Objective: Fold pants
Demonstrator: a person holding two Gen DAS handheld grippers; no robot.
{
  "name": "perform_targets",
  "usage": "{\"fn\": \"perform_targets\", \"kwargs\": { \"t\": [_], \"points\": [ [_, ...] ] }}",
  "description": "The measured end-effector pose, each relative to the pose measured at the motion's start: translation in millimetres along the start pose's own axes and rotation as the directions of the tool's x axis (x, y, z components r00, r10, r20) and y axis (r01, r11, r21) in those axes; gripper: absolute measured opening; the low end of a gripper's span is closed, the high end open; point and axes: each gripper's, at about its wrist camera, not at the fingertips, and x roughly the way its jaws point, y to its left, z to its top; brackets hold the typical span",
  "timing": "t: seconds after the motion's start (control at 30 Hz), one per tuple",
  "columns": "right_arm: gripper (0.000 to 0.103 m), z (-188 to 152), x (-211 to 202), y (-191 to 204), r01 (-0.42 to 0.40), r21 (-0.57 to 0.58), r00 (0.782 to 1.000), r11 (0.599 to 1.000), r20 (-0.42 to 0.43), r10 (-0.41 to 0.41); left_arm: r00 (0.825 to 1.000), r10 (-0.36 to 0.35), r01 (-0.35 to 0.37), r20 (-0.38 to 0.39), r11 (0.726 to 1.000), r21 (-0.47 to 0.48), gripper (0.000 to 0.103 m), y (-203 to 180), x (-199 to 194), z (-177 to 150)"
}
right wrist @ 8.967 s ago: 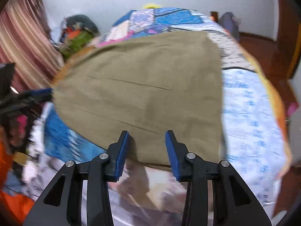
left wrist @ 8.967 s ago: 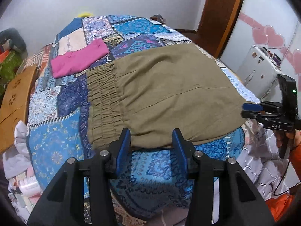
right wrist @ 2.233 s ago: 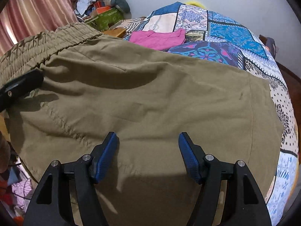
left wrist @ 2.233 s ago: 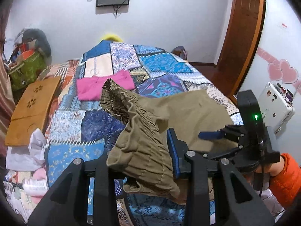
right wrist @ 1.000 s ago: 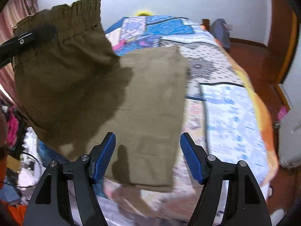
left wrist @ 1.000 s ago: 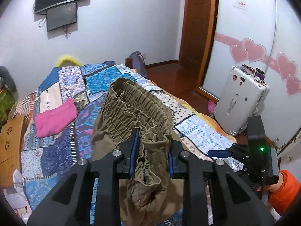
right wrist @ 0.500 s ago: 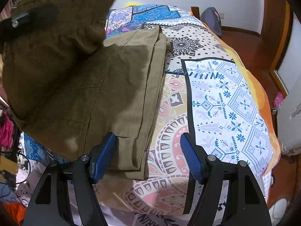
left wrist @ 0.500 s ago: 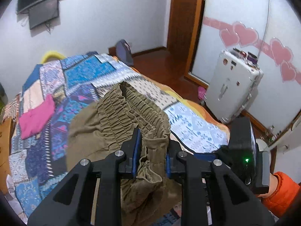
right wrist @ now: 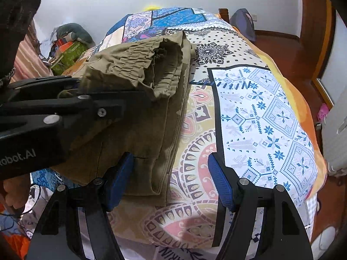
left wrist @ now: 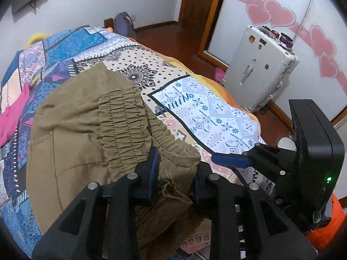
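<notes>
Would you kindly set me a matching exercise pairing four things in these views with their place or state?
1 olive pants
2 pink garment
3 white suitcase
4 right gripper

A standing on the floor beside the bed
B jaws open
C lying flat on the blue patchwork
D doubled over, waistband on top

Pairs: 1-D, 2-C, 3-A, 4-B

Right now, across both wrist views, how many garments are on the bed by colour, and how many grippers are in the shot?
Olive pants: 1
Pink garment: 1
Grippers, left gripper and right gripper: 2
Total: 4
</notes>
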Motion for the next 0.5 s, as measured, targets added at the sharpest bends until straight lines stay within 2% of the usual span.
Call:
{"fn": "perform_targets", "kwargs": {
  "t": [0.13,0.2,0.33,0.5],
  "points": [
    [0.068,0,0,0,0.002,0.0,1.0,1.0,0.0,-0.002,1.0,0.002,-0.001,-0.016,1.0,0.015,0.043,-5,-3,0],
    [0.068,0,0,0,0.004,-0.002,1.0,1.0,-0.001,-0.004,1.0,0.003,-0.002,-0.018,0.999,0.032,0.06,-10,-9,-1],
    [0.068,0,-2,-2,-0.002,0.011,1.0,1.0,-0.001,0.002,1.0,0.019,-0.019,0.004,0.999,0.044,0.061,-14,-24,-2],
    [0.068,-1,-3,-1,0.006,0.012,1.0,1.0,0.0,-0.006,0.997,0.048,-0.048,0.054,0.999,-0.016,0.061,9,-47,0]
  ]
}}
